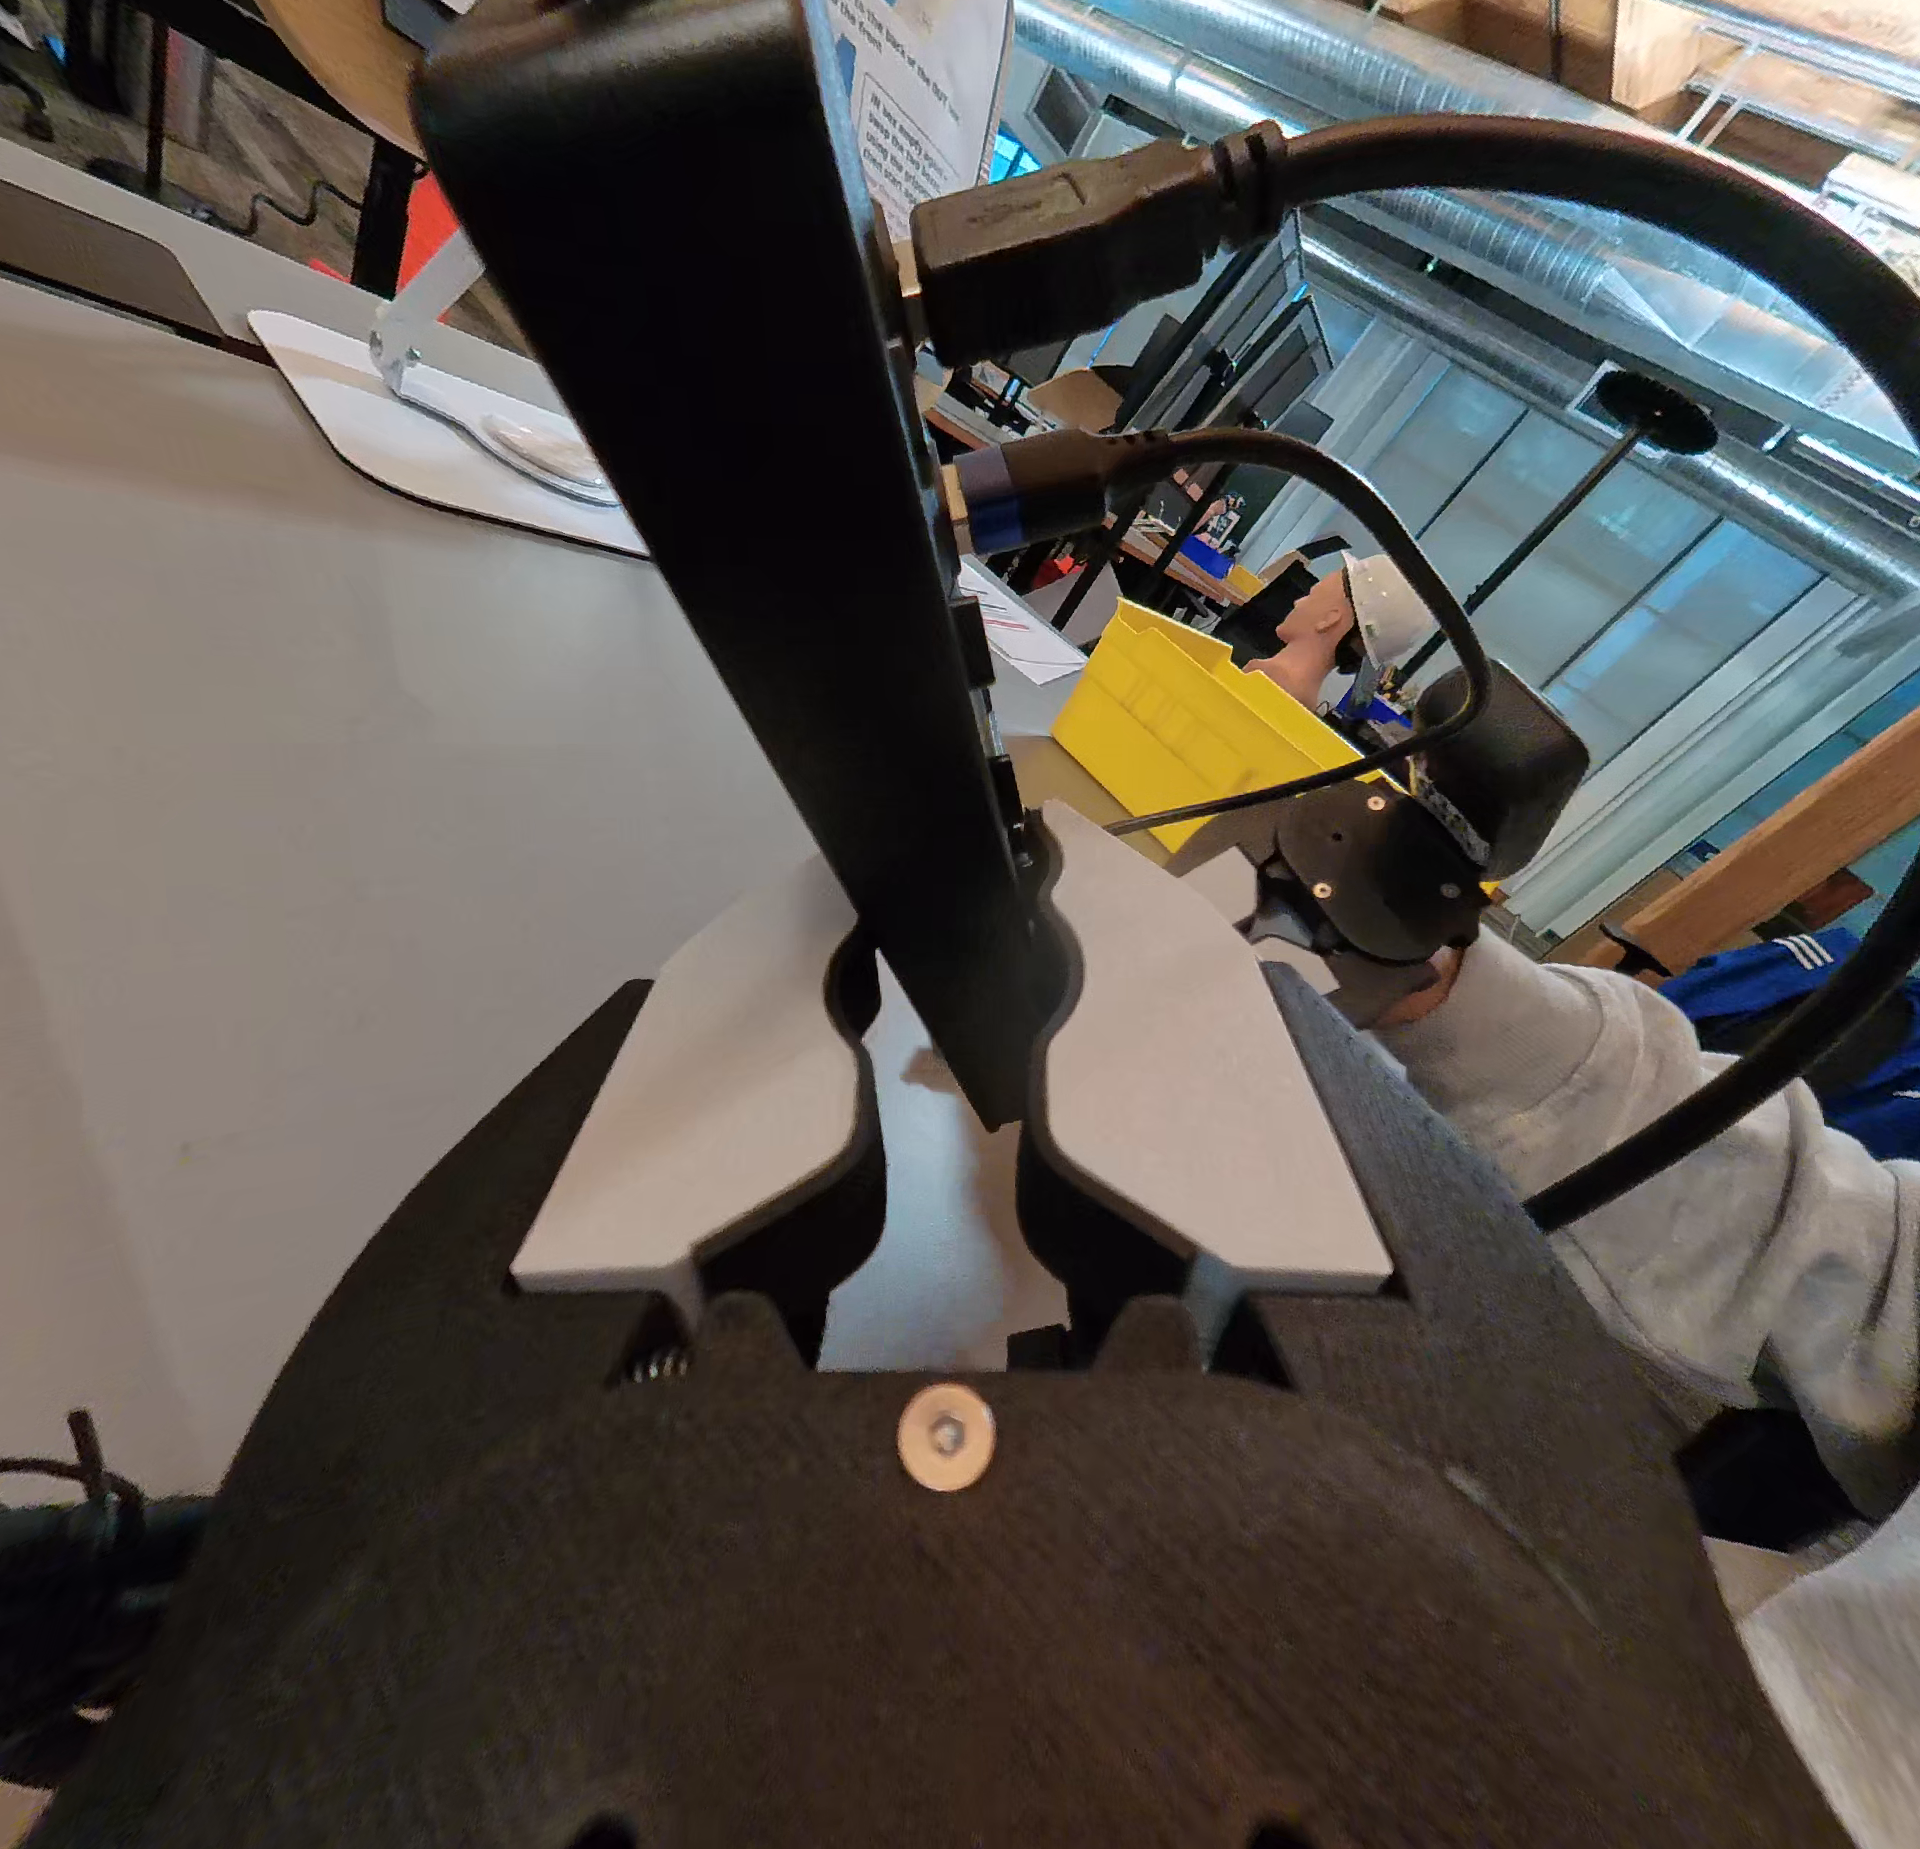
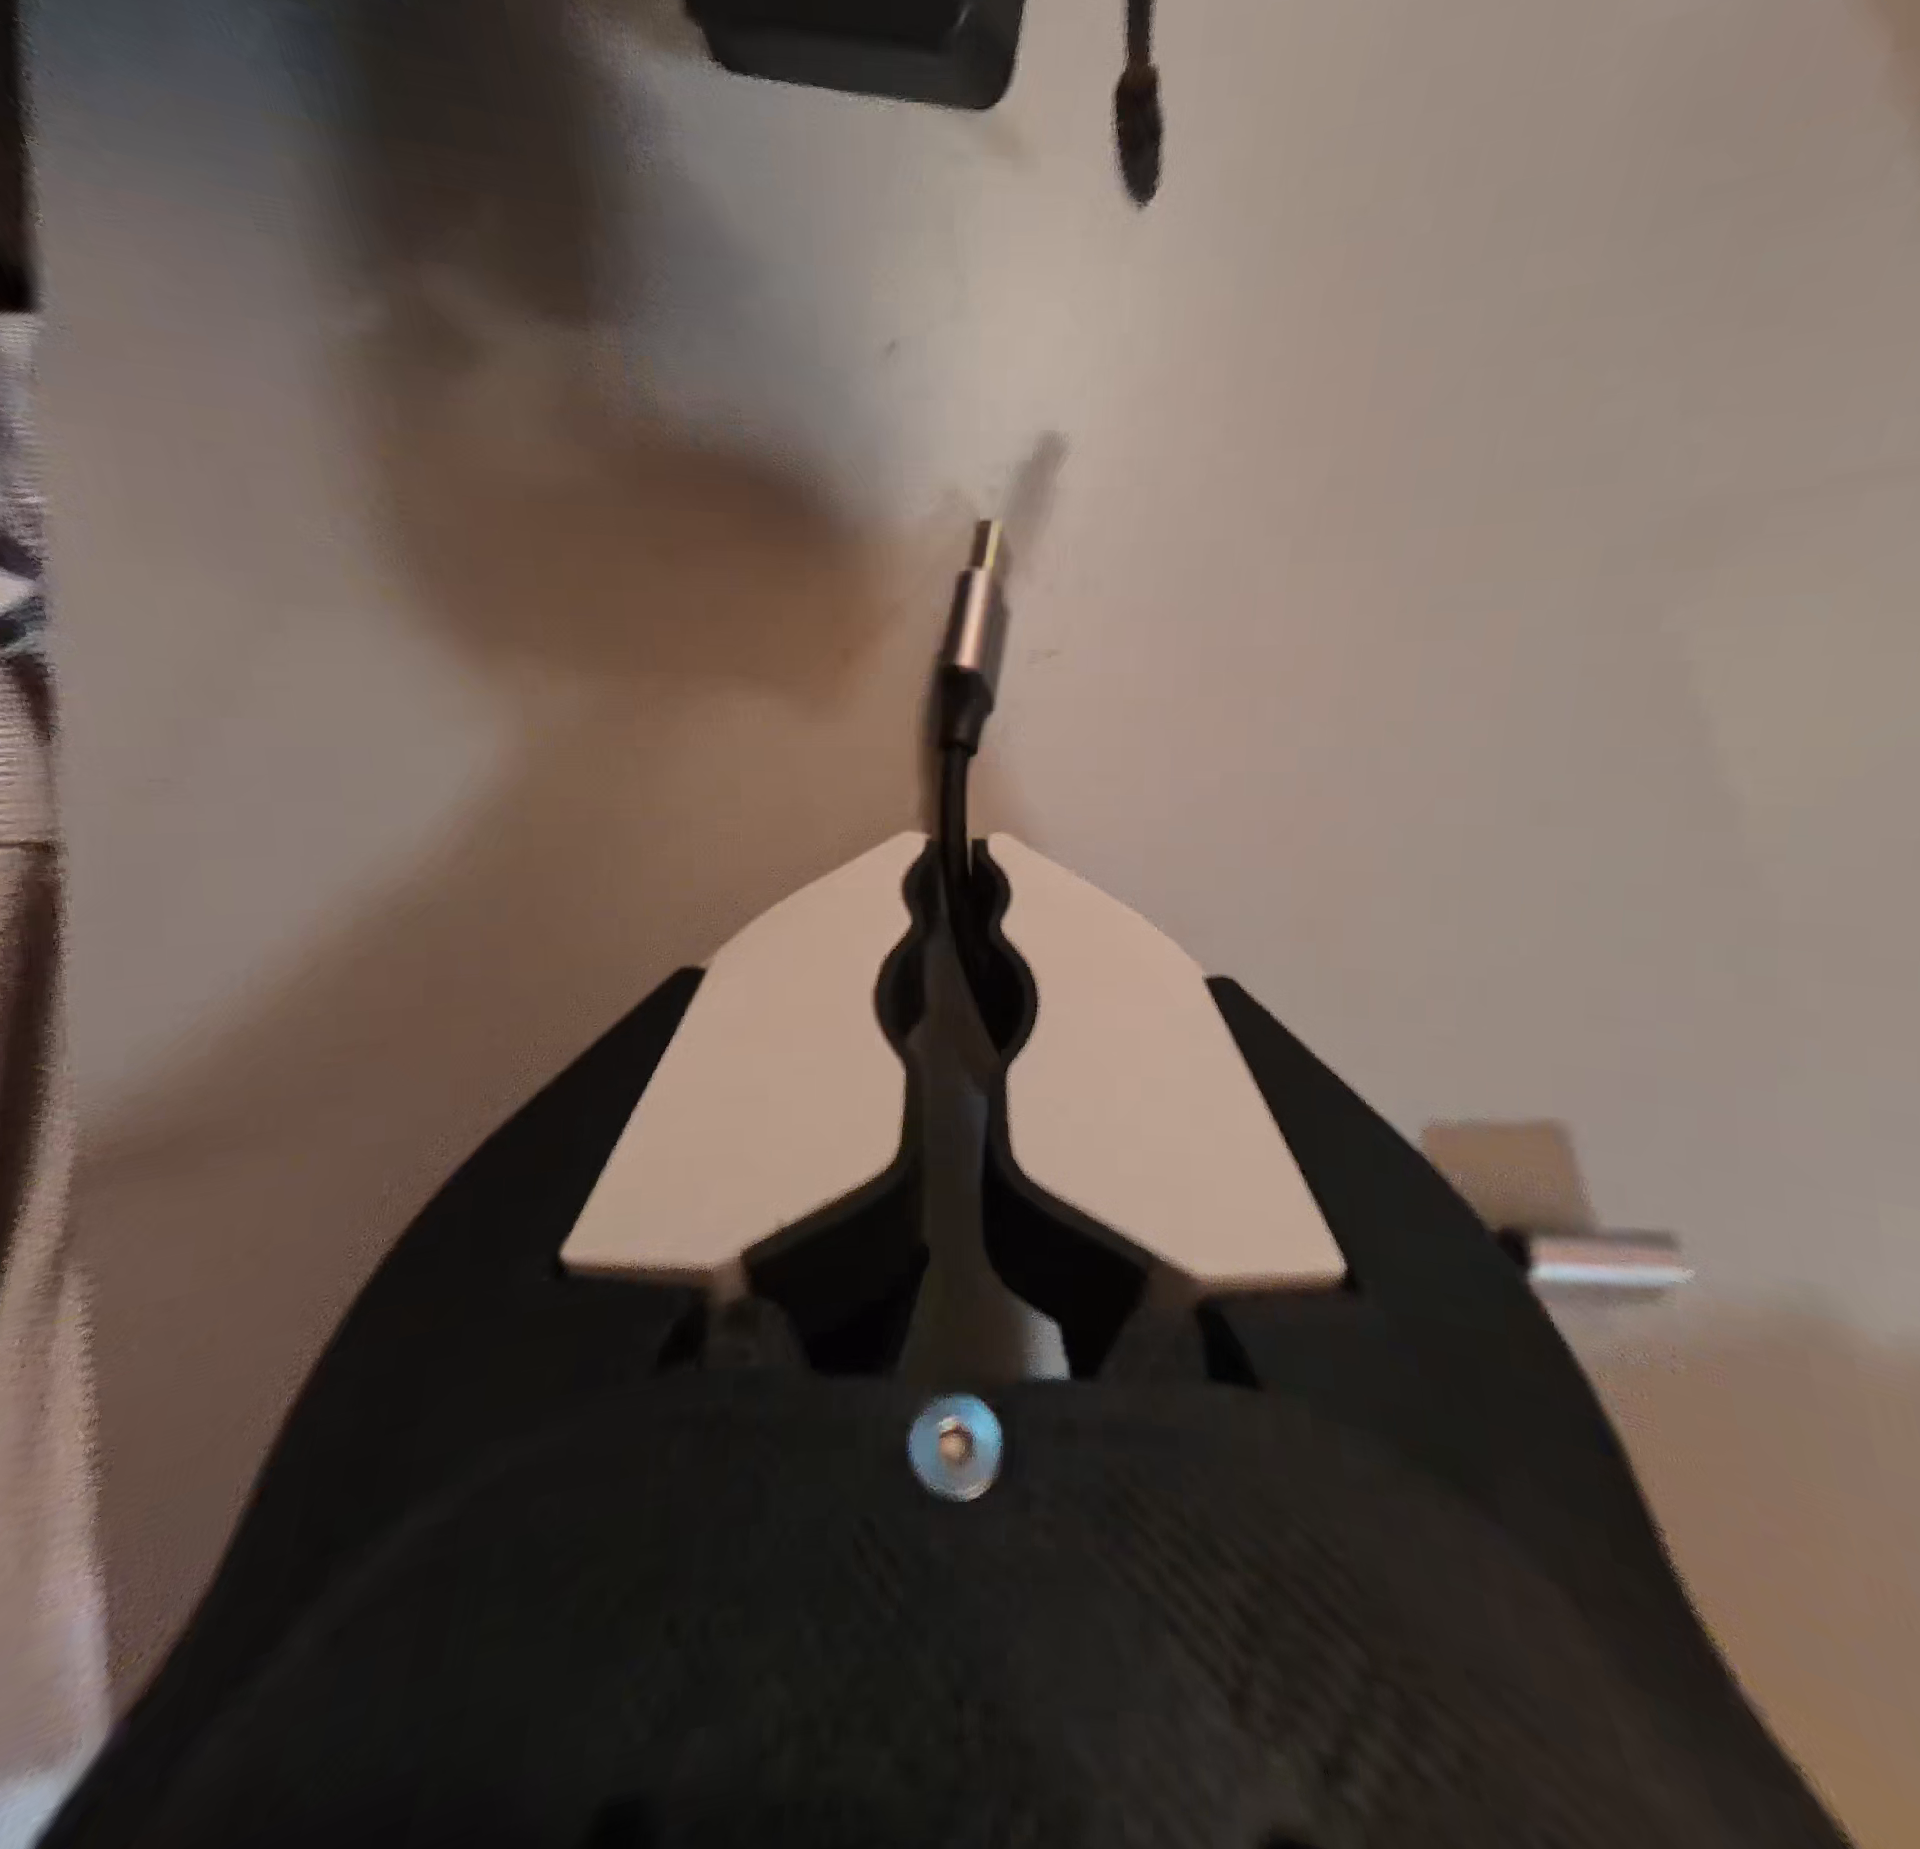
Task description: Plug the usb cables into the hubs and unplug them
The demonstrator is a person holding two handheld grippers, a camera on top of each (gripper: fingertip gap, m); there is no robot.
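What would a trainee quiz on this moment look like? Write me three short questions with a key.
1. True or false: the left gripper is shut on the black hub.
2. How many cables are plugged into the hub in the left wrist view?
3. Which does the right gripper hold? A: yellow bin B: thin black cable with silver plug C: nothing

Key: 1 true. 2 two: the thick black plug and the blue-banded plug. 3 B.

Both wrist views sit close over the table [image 1: 312, 760].
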